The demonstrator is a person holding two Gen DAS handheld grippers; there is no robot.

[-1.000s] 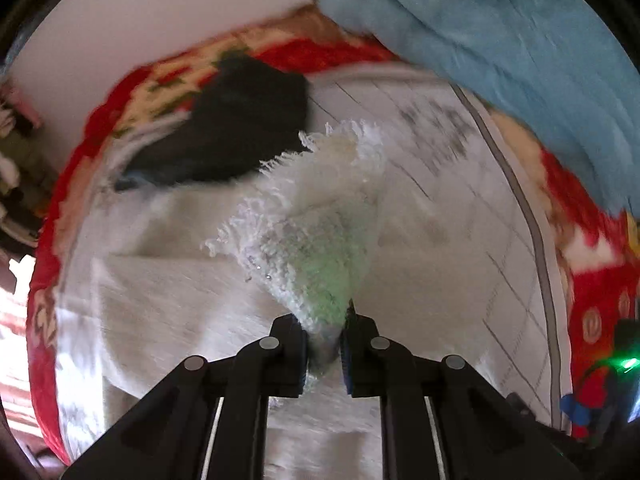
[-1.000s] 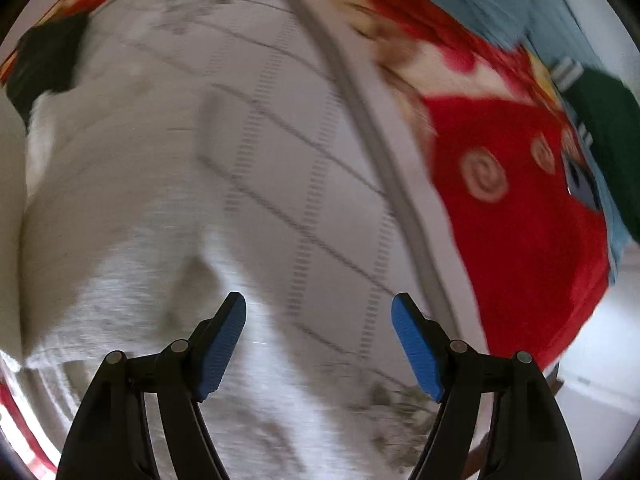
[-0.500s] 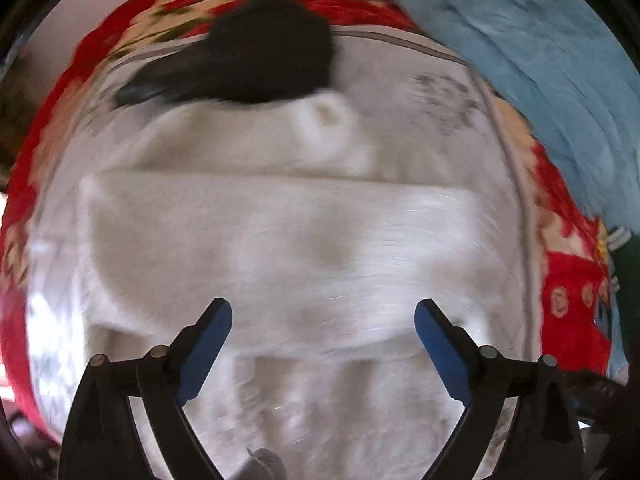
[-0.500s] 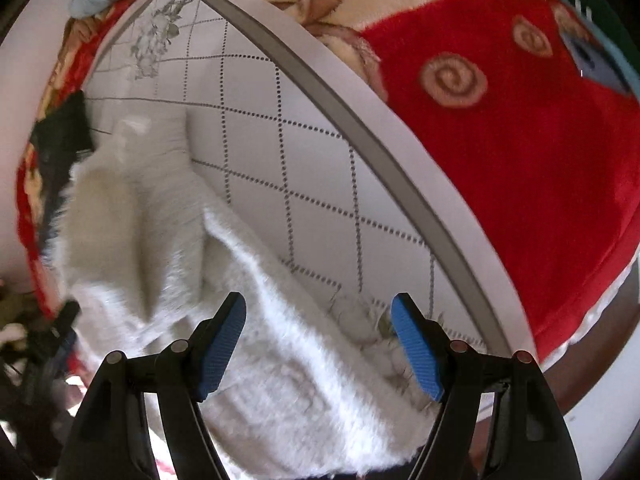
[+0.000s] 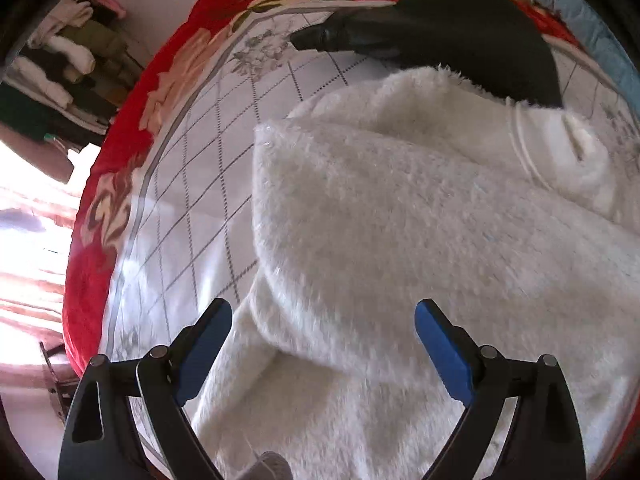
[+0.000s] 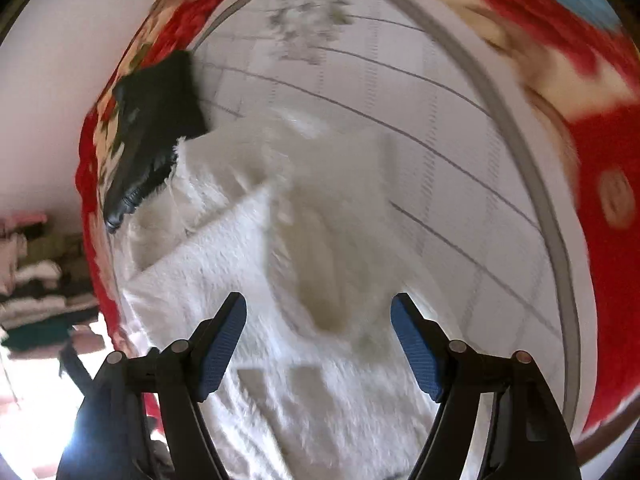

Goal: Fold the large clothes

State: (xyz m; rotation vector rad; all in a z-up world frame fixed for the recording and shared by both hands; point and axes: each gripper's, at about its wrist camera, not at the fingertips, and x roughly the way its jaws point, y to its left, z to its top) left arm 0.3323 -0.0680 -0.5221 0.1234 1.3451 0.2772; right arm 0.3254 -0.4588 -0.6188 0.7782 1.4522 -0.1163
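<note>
A fluffy white garment lies partly folded on the quilted white bed cover, one layer doubled over another with a ribbed cuff at the upper right. My left gripper hangs open above the garment's left fold edge, nothing between its blue pads. In the right wrist view the same white garment is blurred below my right gripper. Its jaws are closing, still apart, and the pads grip nothing.
A black garment lies at the far edge of the bed cover, touching the white one; the black garment shows at upper left in the right view. A red flowered blanket rims the bed. Stacked clothes stand beyond it.
The left gripper let go of a tuft of the white garment, opened wide and swung left over the fold. The right gripper turned back over the garment and narrowed a little.
</note>
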